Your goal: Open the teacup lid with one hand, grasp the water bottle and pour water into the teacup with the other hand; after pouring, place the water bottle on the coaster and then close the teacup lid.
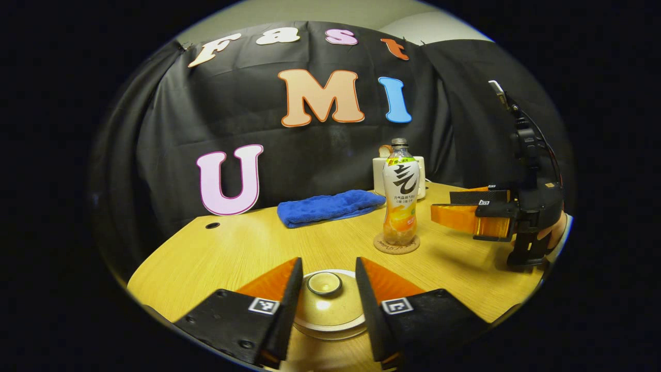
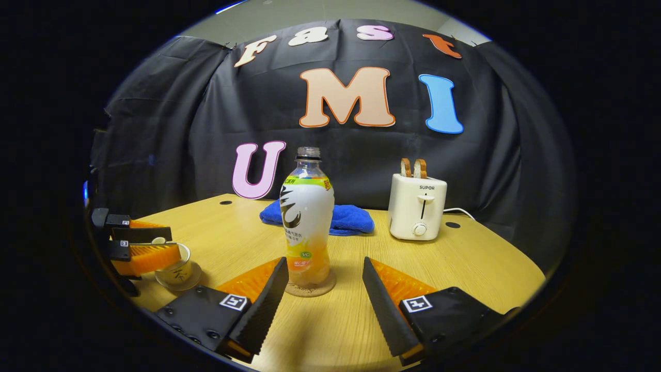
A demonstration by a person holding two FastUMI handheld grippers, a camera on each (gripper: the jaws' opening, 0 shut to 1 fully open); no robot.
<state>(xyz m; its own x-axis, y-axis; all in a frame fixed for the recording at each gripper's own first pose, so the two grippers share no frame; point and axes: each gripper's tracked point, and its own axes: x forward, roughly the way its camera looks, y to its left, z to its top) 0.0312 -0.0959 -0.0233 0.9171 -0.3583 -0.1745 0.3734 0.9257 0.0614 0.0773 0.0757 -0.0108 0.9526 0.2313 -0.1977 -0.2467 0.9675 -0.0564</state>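
— Here, where did the water bottle (image 2: 307, 219) stand?

— Upright on the round coaster (image 2: 311, 287) near the middle of the wooden desk (image 2: 480, 263), cap off, orange liquid low in its body. The right gripper (image 2: 324, 289) sat just short of it, its jaws spread wide with the bottle's base between them but touching neither finger.

— And the teacup?

— The teacup (image 2: 178, 268) sat on its saucer (image 2: 182, 283) well to the left of the bottle in the right gripper view. In the left gripper view the teacup lid (image 1: 325, 302) lay on the cup, its knob (image 1: 324, 283) between the open jaws of the left gripper (image 1: 325, 294), the fingers flanking the lid; whether they touched it could not be told.

— What lay behind the bottle?

— A folded blue towel (image 2: 341, 217) just behind it, and a white toaster (image 2: 416, 205) with two slices up, behind and to the bottle's right in the right gripper view.
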